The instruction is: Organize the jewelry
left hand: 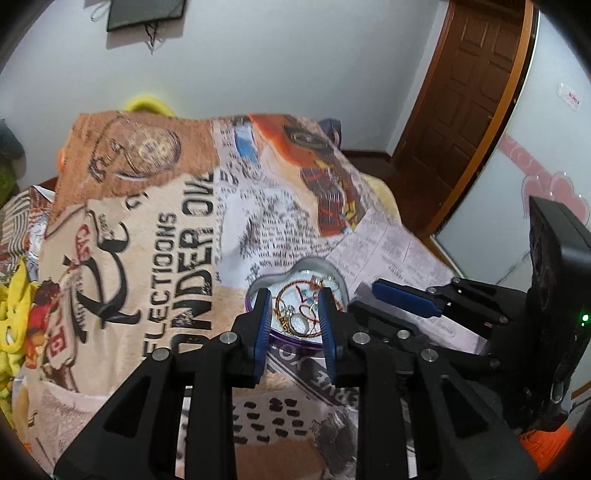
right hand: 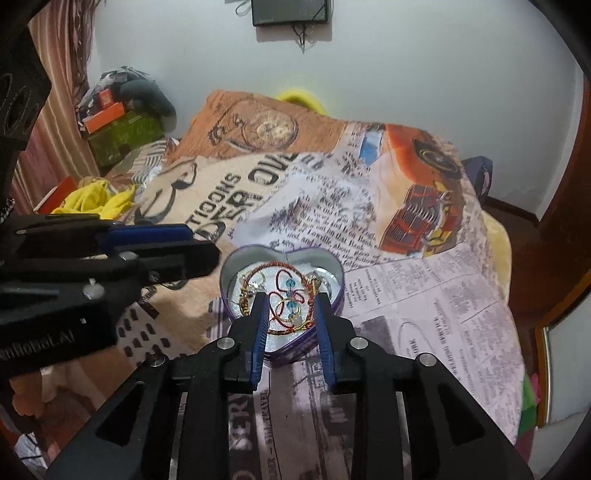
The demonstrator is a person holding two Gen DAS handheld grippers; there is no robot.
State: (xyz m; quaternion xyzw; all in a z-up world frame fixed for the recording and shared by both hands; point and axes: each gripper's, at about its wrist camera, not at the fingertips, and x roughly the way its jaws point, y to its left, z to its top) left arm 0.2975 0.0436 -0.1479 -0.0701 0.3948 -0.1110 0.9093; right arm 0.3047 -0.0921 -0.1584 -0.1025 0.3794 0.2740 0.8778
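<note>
A purple heart-shaped tin sits on a printed blanket. Inside lie a red-gold bangle, rings and pieces with blue beads. My left gripper is open, its blue-padded fingers framing the tin from just in front. My right gripper is open too, hovering over the tin's near edge. Each gripper shows in the other's view: the right one, the left one. Neither holds anything.
The blanket covers a raised bed or table. Yellow cloth and boxes lie at the left against a curtain. A brown door stands at the right. A dark board hangs on the white wall.
</note>
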